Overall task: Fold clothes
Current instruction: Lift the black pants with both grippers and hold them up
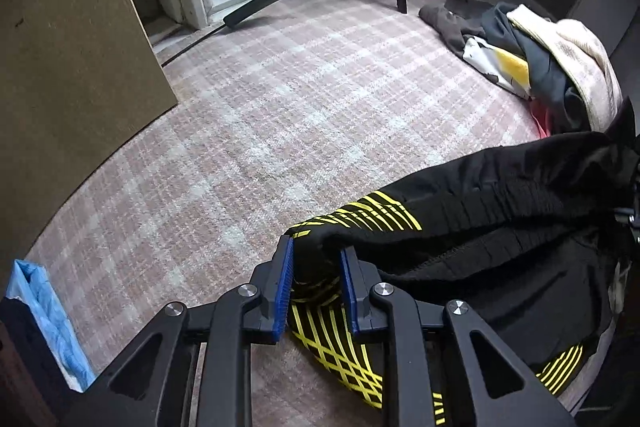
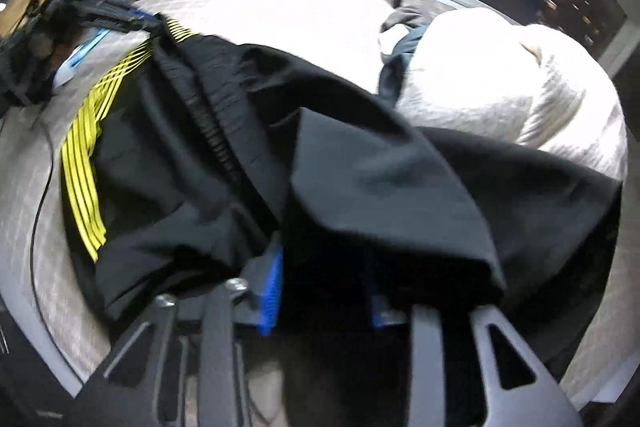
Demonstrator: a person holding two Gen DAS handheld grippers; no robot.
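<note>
L tongs [image 1: 316, 263] & R tongs [image 2: 324, 279] both pinch black yellow-striped shorts [image 1: 480, 219], crumpled, over plaid carpet [image 1: 280, 107]

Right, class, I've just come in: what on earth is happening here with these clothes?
A person with two handheld grippers is holding black shorts with yellow stripes above a checked rug. The left gripper pinches one striped corner; the right gripper is buried in black fabric. A pile of other clothes waits behind.

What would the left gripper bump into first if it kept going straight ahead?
Probably nothing at once: the left gripper already pinches the black and yellow shorts. Beyond them lies the checked carpet, which it would likely meet first, though depth is unclear.
</note>
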